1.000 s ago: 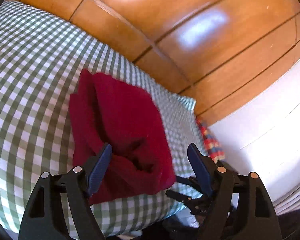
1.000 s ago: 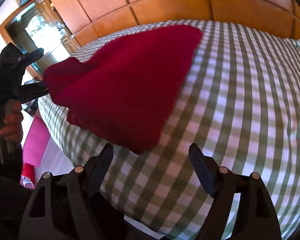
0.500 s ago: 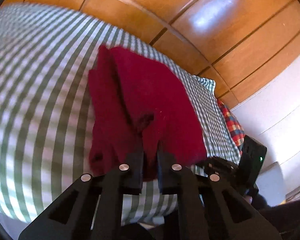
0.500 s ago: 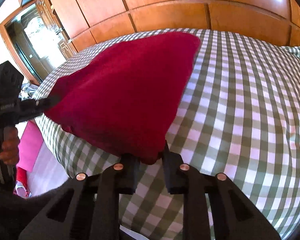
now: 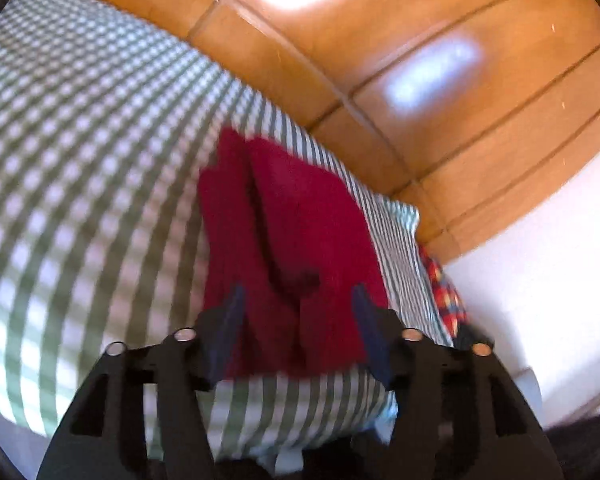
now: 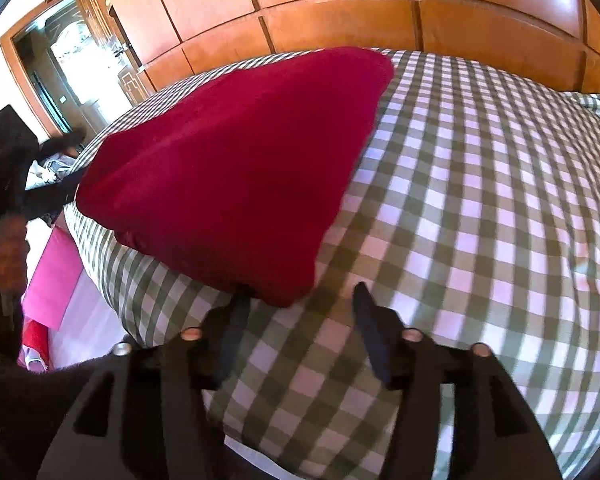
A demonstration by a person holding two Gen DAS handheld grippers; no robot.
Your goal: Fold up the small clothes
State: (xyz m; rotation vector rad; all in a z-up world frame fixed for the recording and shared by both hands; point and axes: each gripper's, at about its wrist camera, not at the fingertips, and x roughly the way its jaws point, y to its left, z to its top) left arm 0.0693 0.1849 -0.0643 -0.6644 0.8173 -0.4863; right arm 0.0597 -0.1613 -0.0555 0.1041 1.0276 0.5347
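I hold my left gripper (image 5: 298, 326) and right gripper (image 6: 300, 320) with jaws spread apart and gripping nothing at the near edge of the red garment (image 6: 236, 160), which lies folded on the checked bedspread (image 6: 480, 220), so its layers settle flat.

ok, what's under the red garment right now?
The red garment lies folded on the green checked bedcover, which shows all around it. Its own lower layers show at the edge. Whatever else lies beneath is covered. Both grippers are open, off it.
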